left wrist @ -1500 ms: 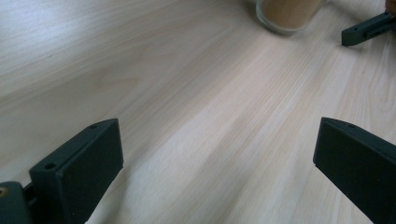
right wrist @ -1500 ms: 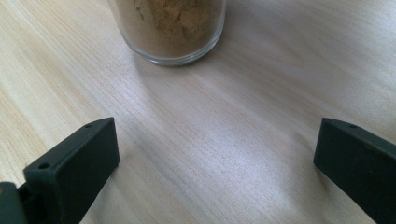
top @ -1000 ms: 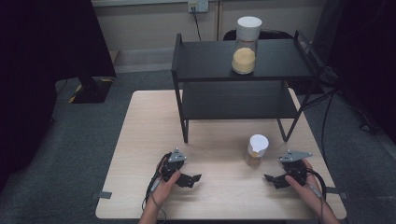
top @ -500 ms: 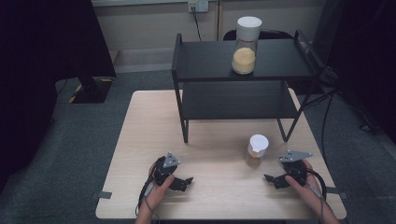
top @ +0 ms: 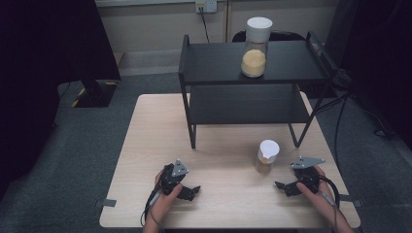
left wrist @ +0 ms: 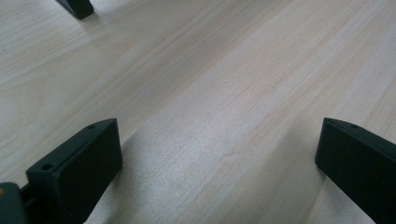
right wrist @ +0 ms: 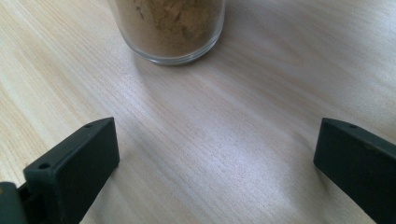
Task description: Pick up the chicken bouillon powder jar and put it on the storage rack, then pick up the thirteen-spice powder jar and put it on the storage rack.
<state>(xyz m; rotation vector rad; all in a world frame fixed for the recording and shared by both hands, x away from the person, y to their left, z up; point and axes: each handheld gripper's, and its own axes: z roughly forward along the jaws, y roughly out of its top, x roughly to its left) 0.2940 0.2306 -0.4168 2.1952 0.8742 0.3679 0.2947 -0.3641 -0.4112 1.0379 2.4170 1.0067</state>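
The right gripper point(top: 283, 186) rests low on the table point(top: 145, 145), jaws spread wide and empty, aimed at the jar point(top: 267, 154) just ahead, likely lined up to grasp it. The left gripper point(top: 193, 191), well apart from the jar, also gapes empty over bare wood.

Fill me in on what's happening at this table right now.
A person sits at a wooden table with a two-jaw gripper in each hand. The left gripper and the right gripper both sit low over the tabletop with jaws open, holding nothing. A small white-lidded jar of brown powder stands on the table just ahead of the right gripper, untouched. Behind it is a black two-tier shelf, with a taller jar of yellow grains on its top tier.
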